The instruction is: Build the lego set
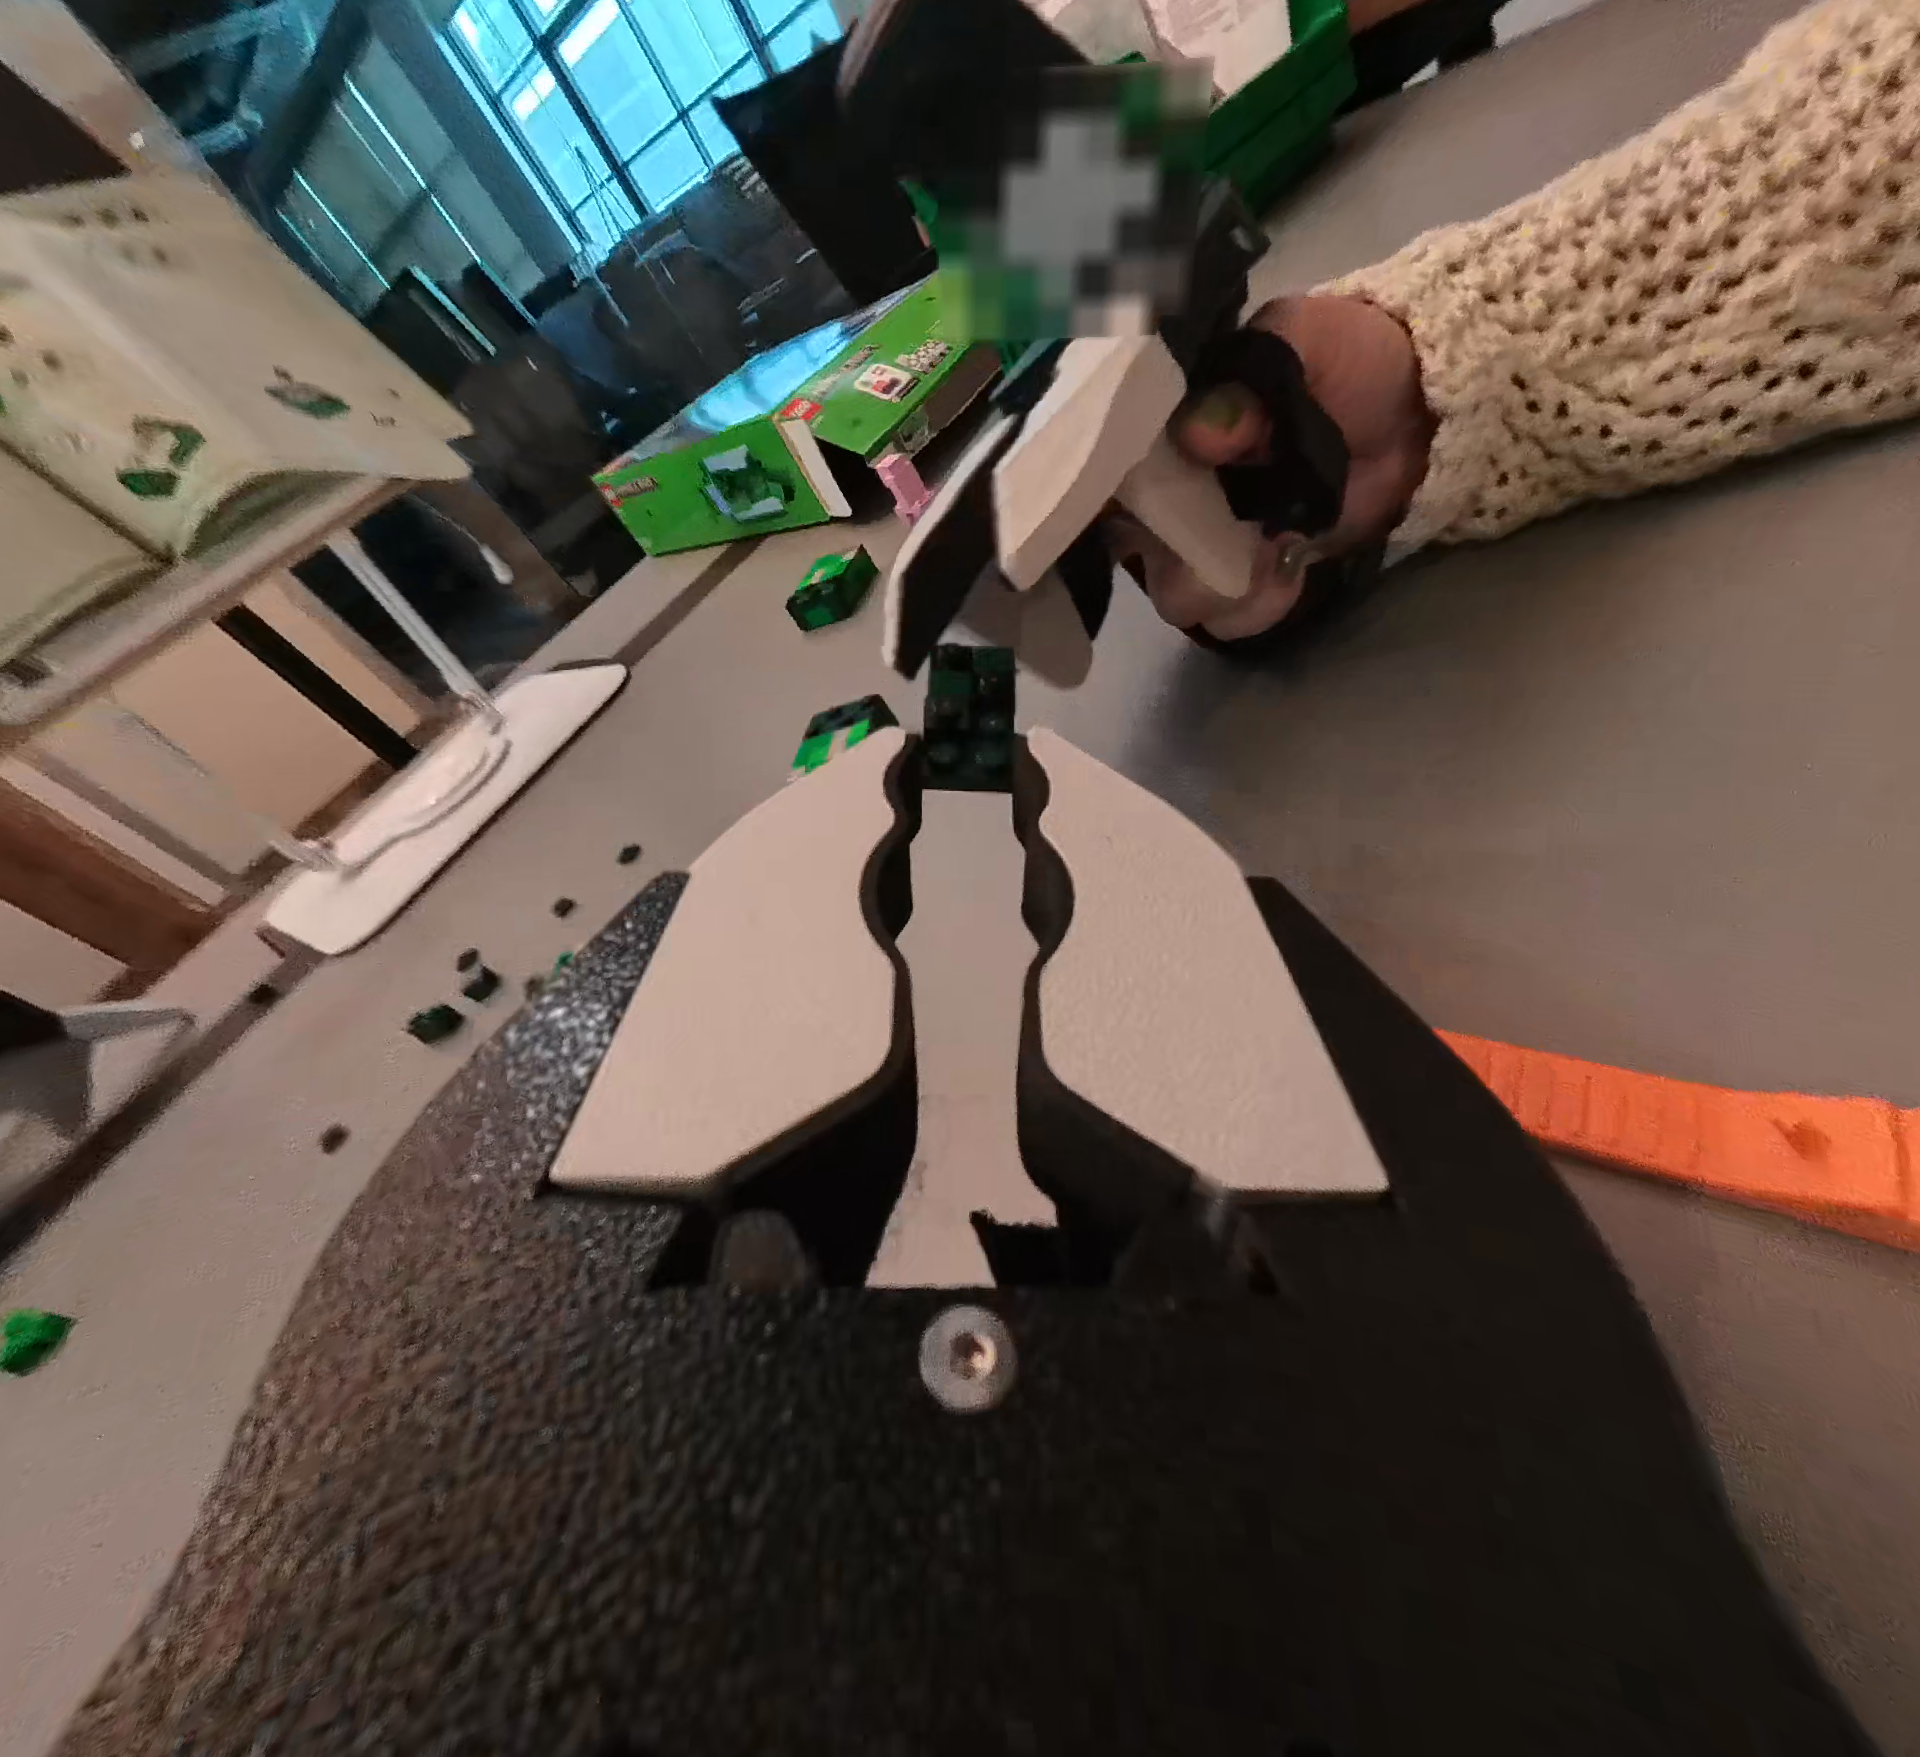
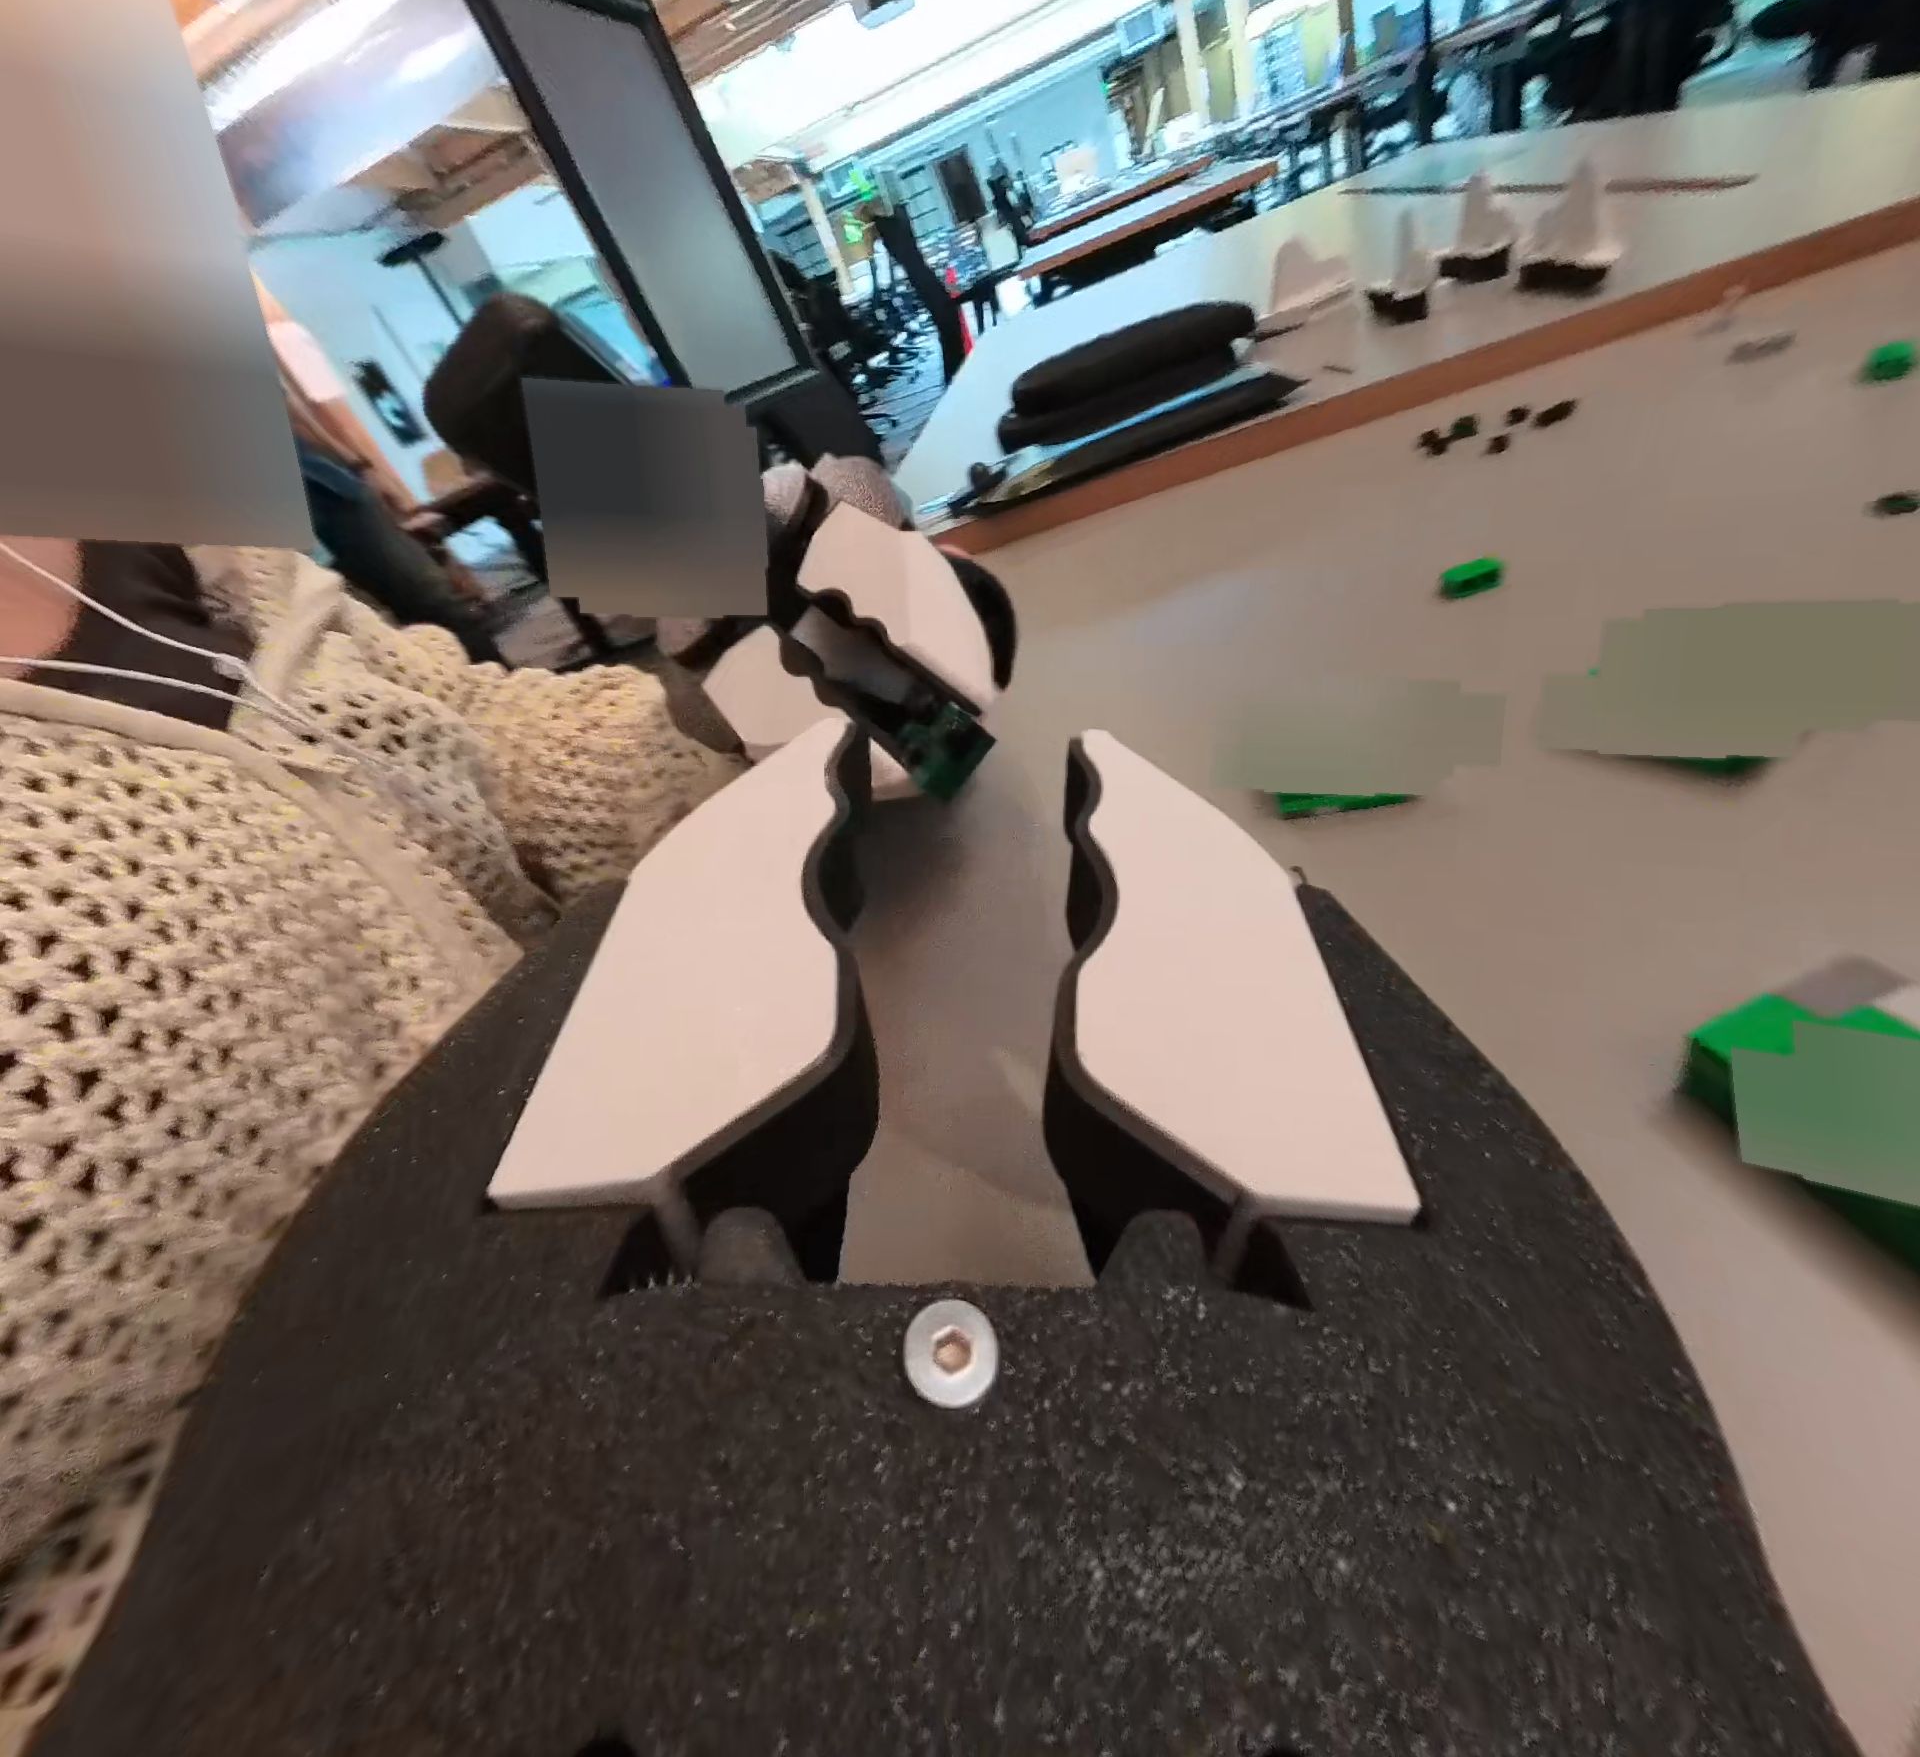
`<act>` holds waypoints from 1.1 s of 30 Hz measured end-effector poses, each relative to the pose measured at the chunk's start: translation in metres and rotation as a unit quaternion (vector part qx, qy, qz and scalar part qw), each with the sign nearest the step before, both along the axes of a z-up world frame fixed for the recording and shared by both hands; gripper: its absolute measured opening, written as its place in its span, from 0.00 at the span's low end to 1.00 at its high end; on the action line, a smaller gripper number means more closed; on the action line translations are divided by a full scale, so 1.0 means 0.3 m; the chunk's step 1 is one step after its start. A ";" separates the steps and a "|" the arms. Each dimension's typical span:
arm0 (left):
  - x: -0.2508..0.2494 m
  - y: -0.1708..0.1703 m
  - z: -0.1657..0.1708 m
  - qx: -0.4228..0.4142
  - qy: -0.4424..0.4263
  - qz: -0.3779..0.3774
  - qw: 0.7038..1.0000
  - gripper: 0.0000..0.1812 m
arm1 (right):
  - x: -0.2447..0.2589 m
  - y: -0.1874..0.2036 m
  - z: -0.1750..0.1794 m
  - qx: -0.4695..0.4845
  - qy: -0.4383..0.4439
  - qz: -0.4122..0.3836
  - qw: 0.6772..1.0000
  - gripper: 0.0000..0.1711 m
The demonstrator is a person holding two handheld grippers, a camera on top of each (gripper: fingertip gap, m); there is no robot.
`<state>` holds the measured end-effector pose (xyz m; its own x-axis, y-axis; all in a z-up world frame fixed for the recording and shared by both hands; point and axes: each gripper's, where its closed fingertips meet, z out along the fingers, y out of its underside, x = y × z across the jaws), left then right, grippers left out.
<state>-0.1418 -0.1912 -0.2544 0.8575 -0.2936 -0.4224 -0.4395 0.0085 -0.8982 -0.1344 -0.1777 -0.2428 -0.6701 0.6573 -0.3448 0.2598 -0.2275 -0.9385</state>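
Left gripper (image 1: 966,751): my jaws are clamped on a dark green lego stack (image 1: 969,715) at their tips.
Right gripper (image 2: 961,751): my jaws stand apart and empty, just above the stack.
Desk (image 1: 1455,824): grey; loose green bricks (image 1: 831,587) lie scattered.
Beyond: green lego box (image 1: 748,476) on its side.

So the lego assembly (image 1: 968,720) sits clamped between the left gripper (image 1: 966,762) tips, with the right gripper (image 1: 987,616) just beyond it, its tips right over the top end. The lego box (image 1: 769,450) lies farther back on the table (image 1: 1558,824), a small built block (image 1: 831,587) in front of it. Loose lego pieces (image 1: 473,975) trail off left, beside the instruction booklet stand (image 1: 457,803). The brick separator (image 1: 1704,1136) lies off right, near the left gripper's body.
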 end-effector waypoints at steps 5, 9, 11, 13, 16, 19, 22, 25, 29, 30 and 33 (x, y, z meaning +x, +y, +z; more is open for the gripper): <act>-0.030 0.007 -0.006 -0.027 -0.069 0.000 0.997 0.09 | -0.007 0.026 0.006 0.090 0.071 -0.053 0.992 0.28; -0.042 0.005 -0.002 -0.035 -0.113 -0.010 0.993 0.09 | -0.007 0.017 0.005 0.133 0.101 -0.069 0.984 0.25; -0.037 0.004 -0.004 -0.043 -0.130 -0.023 0.990 0.09 | -0.003 0.007 0.007 0.155 0.117 -0.067 0.979 0.24; -0.023 0.001 -0.009 -0.061 -0.148 -0.047 0.986 0.09 | 0.005 -0.003 0.001 0.199 0.131 -0.064 0.969 0.24; -0.011 -0.006 -0.008 -0.080 -0.178 -0.078 0.978 0.09 | 0.020 -0.018 0.002 0.275 0.166 -0.065 0.945 0.24; -0.004 -0.012 -0.004 -0.099 -0.211 -0.109 0.966 0.09 | 0.021 -0.048 -0.015 0.281 0.141 -0.046 0.948 0.21; 0.005 -0.020 0.001 -0.105 -0.226 -0.134 0.959 0.09 | 0.015 -0.065 -0.010 0.229 0.117 -0.029 0.966 0.20; 0.026 -0.031 -0.003 -0.106 -0.206 -0.150 0.961 0.09 | 0.014 -0.063 -0.018 0.214 0.099 -0.019 0.972 0.21; 0.038 -0.029 -0.015 -0.116 -0.192 -0.152 0.963 0.09 | 0.026 -0.089 -0.041 0.190 0.065 0.019 0.980 0.17; 0.039 -0.030 -0.014 -0.116 -0.193 -0.154 0.962 0.09 | 0.027 -0.092 -0.040 0.183 0.063 0.022 0.981 0.16; 0.046 -0.034 -0.013 -0.117 -0.194 -0.160 0.961 0.09 | 0.023 -0.086 -0.036 0.169 0.055 0.021 0.984 0.10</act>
<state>-0.1280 -0.2013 -0.2582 0.7872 -0.6164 0.0196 -0.0805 -0.1343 -0.9877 -0.1274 -0.2034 -0.2535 -0.7203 0.6928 -0.0353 0.1547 0.1109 -0.9817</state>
